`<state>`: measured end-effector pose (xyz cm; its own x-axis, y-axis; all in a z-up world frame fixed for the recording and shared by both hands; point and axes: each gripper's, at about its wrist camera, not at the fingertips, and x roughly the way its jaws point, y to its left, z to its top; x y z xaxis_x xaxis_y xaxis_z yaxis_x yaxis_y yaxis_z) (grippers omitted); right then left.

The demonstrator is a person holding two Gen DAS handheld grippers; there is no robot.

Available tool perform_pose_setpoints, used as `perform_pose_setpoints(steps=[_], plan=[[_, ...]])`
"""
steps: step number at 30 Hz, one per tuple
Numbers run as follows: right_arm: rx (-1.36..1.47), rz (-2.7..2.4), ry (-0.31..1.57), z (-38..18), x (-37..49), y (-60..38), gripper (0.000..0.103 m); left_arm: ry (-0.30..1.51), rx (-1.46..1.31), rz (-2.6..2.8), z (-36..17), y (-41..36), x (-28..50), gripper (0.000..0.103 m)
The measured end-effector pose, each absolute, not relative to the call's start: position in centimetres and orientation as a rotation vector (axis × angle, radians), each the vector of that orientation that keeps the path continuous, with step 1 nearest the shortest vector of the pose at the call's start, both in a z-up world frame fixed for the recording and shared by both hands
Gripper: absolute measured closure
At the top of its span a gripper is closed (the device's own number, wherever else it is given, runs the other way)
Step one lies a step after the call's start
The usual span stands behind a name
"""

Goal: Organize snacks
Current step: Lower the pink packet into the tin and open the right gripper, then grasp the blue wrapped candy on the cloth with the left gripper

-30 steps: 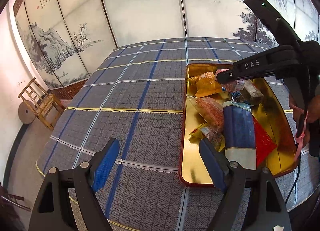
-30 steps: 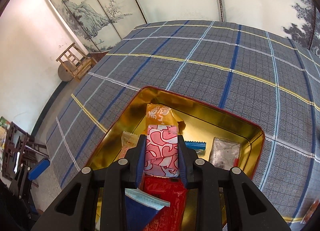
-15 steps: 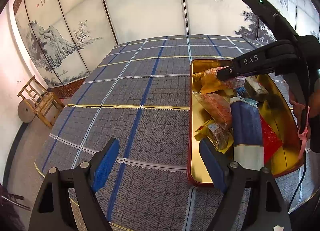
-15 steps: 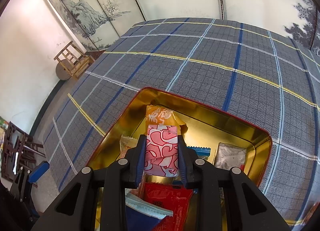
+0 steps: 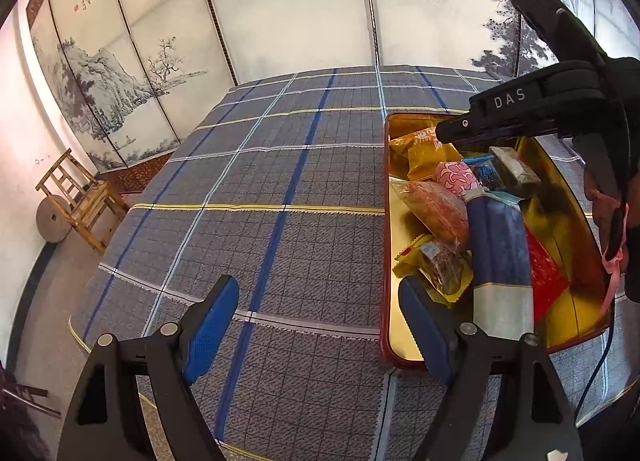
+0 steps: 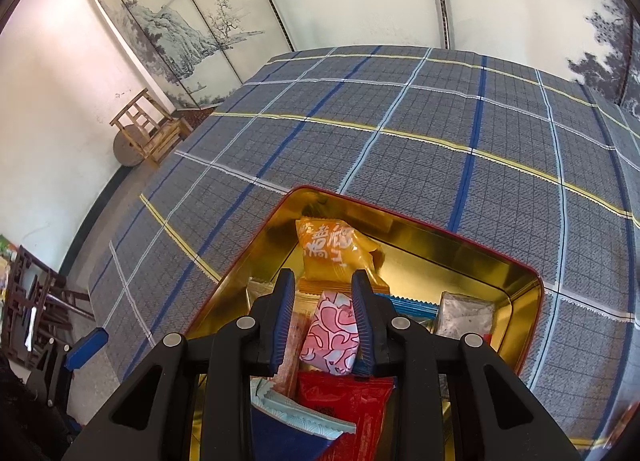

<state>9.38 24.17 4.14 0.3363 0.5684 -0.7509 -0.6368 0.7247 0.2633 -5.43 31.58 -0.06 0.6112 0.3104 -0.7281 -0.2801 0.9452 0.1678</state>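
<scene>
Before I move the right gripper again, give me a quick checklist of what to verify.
1. Pink packet sits between the right gripper's fingers: ok.
2. Fingers truly clamp it: cannot tell; the left wrist view shows it low, on other snacks.
3. Packet is over the tin, not the plaid cloth: ok.
4. Left gripper open and empty: ok.
5. Tin lies flat on the cloth: ok.
</scene>
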Motion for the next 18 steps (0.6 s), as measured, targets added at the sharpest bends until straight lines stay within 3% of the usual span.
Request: perform_pose_setpoints(steps=[9,18], plan=[[-0.027,0.846,0.881,5.8,7.3,22.4,0.067,0.840,0.057,0.354,0.7,30.5,-5.8,0.024],[0.013,0.864,0.790,7.1,3.5,15.9,0.049,0.822,0.105,0.351,2.0,28.1,-6.0,0.021]])
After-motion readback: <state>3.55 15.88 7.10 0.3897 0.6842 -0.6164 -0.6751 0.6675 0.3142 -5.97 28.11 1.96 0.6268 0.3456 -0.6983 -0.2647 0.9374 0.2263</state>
